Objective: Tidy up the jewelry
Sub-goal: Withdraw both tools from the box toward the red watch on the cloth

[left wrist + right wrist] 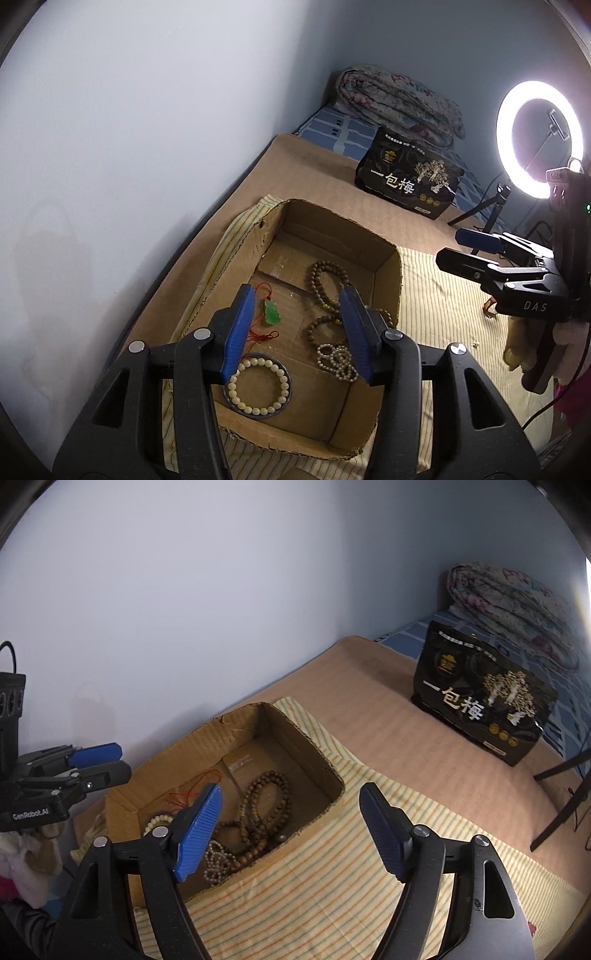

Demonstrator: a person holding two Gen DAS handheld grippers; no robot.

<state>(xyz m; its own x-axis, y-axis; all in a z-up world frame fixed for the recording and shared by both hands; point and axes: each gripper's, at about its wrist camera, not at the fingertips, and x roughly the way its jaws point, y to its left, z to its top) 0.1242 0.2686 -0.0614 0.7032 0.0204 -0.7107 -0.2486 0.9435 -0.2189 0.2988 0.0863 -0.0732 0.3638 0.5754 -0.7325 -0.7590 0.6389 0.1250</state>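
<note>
An open cardboard box (388,291) sits on a striped cloth (443,317). Inside lie a green pendant on a red cord (272,313), a cream bead bracelet (258,387), brown wooden beads (325,280) and a small pearl-like strand (338,360). My left gripper (299,295) hovers open and empty above the box. My right gripper (291,790) is open and empty above the cloth at the box's right edge (332,771); the brown beads (266,805) show left of it. Each gripper appears in the other's view, left (107,760) and right (458,245).
A black snack bag (406,181) stands on the tan blanket (314,173) behind the box. A folded floral quilt (399,99) lies at the back. A lit ring light (539,140) on a tripod stands at the right. The wall runs along the left.
</note>
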